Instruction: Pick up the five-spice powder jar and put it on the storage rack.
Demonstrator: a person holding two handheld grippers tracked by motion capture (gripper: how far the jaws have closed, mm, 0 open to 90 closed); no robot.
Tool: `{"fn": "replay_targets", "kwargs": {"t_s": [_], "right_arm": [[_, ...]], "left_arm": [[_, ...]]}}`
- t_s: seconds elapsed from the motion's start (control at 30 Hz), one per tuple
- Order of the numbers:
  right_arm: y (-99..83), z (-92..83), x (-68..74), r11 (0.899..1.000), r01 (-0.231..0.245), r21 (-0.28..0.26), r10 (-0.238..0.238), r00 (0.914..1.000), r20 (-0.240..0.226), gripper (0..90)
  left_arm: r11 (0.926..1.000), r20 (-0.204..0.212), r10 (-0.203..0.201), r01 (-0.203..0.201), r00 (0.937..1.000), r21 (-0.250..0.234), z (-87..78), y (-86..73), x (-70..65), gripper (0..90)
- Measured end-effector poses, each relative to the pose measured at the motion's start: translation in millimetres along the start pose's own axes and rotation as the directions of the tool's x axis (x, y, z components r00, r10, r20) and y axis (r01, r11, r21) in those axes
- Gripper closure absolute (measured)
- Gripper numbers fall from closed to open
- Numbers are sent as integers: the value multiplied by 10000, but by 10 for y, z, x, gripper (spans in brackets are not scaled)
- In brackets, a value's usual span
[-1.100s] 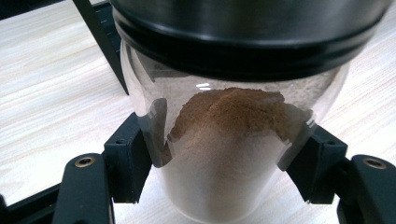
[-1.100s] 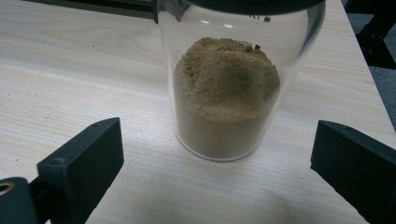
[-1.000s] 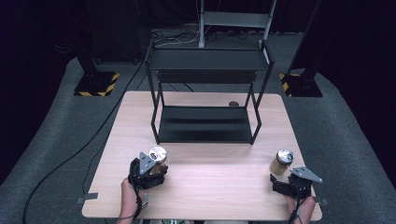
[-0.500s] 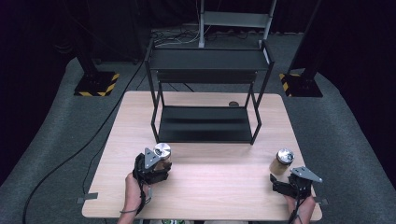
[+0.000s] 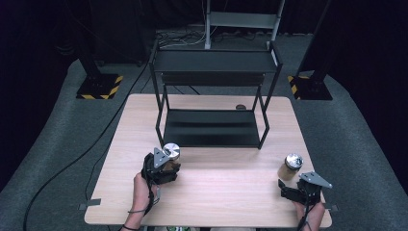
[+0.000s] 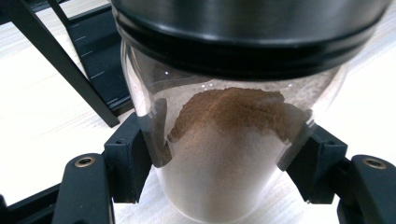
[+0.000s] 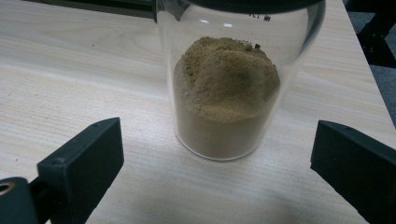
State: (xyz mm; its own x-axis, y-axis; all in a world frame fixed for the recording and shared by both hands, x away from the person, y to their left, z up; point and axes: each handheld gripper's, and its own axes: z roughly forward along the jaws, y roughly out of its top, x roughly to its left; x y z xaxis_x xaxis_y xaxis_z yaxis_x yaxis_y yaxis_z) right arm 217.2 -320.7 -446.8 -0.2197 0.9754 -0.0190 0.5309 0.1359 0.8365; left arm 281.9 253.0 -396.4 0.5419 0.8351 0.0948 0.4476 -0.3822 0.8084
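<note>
Two upright glass jars of brown powder, one [image 5: 169, 156] front left, the other [image 5: 290, 166] front right, well apart

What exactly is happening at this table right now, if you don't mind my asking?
A person is working with a handheld tool in each hand. The left tool is clamped on a glass jar of brown powder, just in front of the black metal rack. The right tool is open, with a second powder jar standing on the wooden table ahead of its jaws, not yet gripped.
</note>
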Motion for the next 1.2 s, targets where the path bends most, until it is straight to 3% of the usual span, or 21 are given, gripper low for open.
{"fn": "replay_targets", "kwargs": {"t_s": [1.2], "right_arm": [[1,1,-4,10000,-6,4,6,10000,-22,16]], "left_arm": [[9993,170,7,-14,9999,386,361,237,108,315]]}}
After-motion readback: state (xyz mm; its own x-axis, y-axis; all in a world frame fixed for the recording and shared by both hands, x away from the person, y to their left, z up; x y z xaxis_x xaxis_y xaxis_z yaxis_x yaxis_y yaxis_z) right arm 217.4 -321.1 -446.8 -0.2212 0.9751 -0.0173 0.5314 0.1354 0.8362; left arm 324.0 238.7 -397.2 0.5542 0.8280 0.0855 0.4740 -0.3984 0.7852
